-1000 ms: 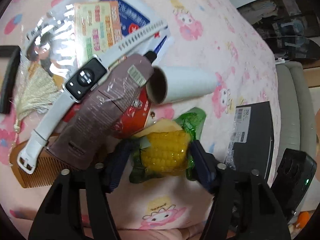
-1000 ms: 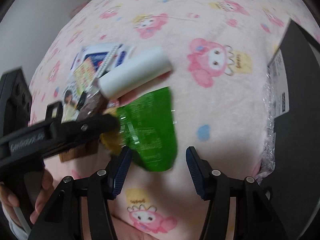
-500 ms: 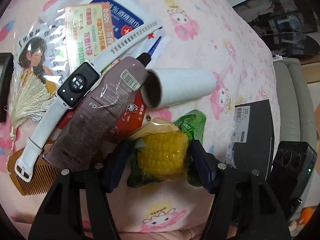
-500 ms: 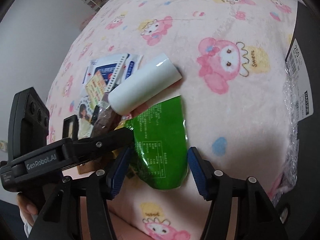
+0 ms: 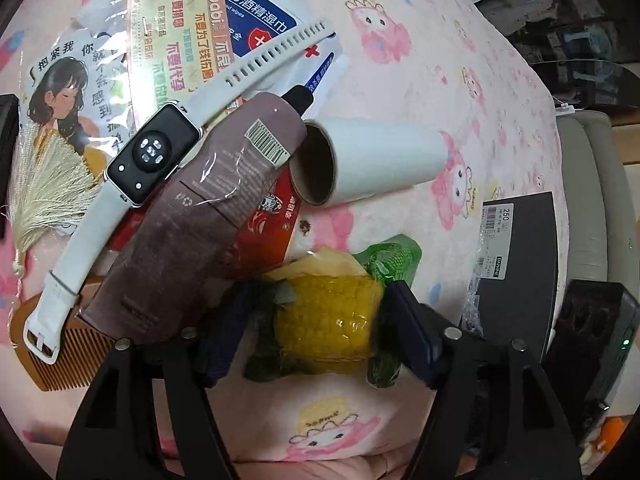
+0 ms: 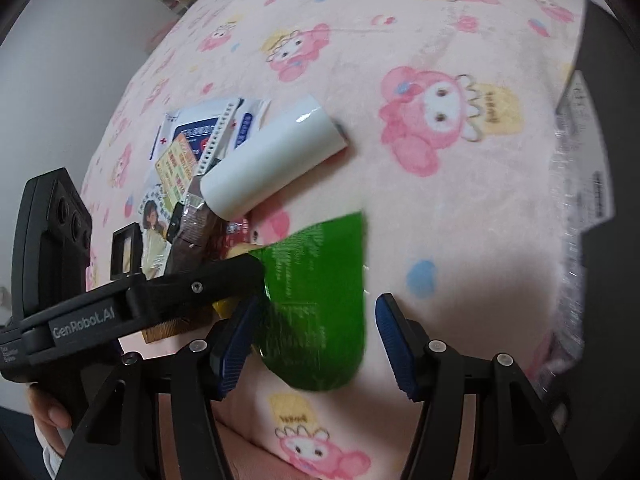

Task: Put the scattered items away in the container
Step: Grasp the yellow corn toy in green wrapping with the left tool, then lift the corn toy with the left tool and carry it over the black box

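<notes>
My left gripper (image 5: 316,320) is shut on a vacuum-packed corn cob (image 5: 328,316) in a green packet, holding it over the pink blanket. In the right wrist view the packet's green back (image 6: 320,300) hangs between the fingers of my right gripper (image 6: 316,336), which is open and apart from it; the left gripper's black arm (image 6: 160,300) reaches in from the left. Scattered items lie left of the corn: a white roll (image 5: 372,164), a brown tube (image 5: 200,220), a white smartwatch (image 5: 154,160), a wooden comb (image 5: 68,356), and wipe packets (image 5: 248,12). A black box (image 5: 516,268) lies to the right.
A tassel (image 5: 44,188) and a card with a drawn girl (image 5: 60,92) lie at the far left. A red packet (image 5: 268,232) sits under the tube. A black device with a green light (image 5: 596,340) is beyond the box. Bare blanket lies ahead of the right gripper (image 6: 440,160).
The left gripper has lifted the corn slightly and drawn back, so the pile looks nearer and larger. The right gripper has moved closer around the hanging green packet.
</notes>
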### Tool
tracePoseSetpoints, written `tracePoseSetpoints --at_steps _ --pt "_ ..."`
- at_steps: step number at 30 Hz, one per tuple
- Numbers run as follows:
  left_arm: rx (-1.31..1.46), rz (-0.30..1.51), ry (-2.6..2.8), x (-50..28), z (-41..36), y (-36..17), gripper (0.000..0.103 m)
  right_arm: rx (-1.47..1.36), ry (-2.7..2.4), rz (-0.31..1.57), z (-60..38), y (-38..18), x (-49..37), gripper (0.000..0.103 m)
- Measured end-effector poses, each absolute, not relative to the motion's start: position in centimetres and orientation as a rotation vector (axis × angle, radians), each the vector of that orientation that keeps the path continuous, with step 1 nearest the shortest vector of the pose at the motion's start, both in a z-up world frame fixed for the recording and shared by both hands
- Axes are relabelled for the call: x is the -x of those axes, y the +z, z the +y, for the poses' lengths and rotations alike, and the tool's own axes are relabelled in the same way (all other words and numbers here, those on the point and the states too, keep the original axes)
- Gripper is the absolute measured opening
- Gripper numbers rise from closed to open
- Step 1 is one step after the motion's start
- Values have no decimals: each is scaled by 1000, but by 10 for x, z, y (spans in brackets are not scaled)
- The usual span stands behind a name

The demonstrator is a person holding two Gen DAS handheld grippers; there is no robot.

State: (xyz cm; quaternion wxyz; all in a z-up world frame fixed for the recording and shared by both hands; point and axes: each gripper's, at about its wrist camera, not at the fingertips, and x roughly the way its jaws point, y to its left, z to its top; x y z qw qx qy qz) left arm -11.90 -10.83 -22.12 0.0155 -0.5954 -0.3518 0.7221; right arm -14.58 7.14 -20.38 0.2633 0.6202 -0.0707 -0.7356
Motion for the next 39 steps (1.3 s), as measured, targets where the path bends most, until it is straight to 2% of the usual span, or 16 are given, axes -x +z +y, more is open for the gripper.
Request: tracePoseSetpoints --at_steps 2,4,5,10,12,17,20,21,24,26,27,28,32,35,37,39 --pt "1830 -1104 2246 116 -111 -219 64 -1650 -1968 -202 70 -203 145 56" --pt "1790 -1077 2272 113 -108 -210 62 -1620 -1952 -219 70 -198 143 43" --pt "1770 -1059 2288 111 -107 -205 61 -1603 -1951 -217 68 -193 141 41" --pt "1729 -1043 2289 103 -103 -195 55 -1567 -1971 -156 64 -178 131 40" --pt "1648 -1084 2237 99 -104 -188 32 -1555 -1941 -189 67 -174 128 40" --pt "1702 -1027 2307 96 -99 -182 37 -1519 -1937 -122 59 -160 114 40" --pt "1757 -1171 2258 93 -115 -195 51 -1539 -2022 -30 59 -163 114 41" --pt "1770 -1203 2246 93 -116 -198 59 -1553 -2048 -23 63 -166 117 43" --pt "1821 -1221 2204 95 -114 -207 69 -1613 -2120 -38 77 -178 129 53" --pt "1853 -1234 2163 98 -113 -216 74 -1664 -2119 -91 85 -190 137 56" --pt "1868 -1242 2142 100 -113 -220 77 -1687 -2104 -126 88 -196 141 62" --pt "1879 -1248 2123 102 -113 -224 78 -1703 -2073 -173 90 -202 144 69" --pt "1866 -1243 2110 105 -109 -226 79 -1729 -1958 -296 88 -219 150 79" --pt "1837 -1228 2123 105 -107 -223 74 -1701 -1930 -319 85 -221 151 77" --pt "1817 -1218 2132 105 -105 -220 73 -1673 -1919 -328 84 -218 149 63" --pt "1798 -1209 2140 105 -104 -218 72 -1654 -1923 -327 83 -214 147 63"
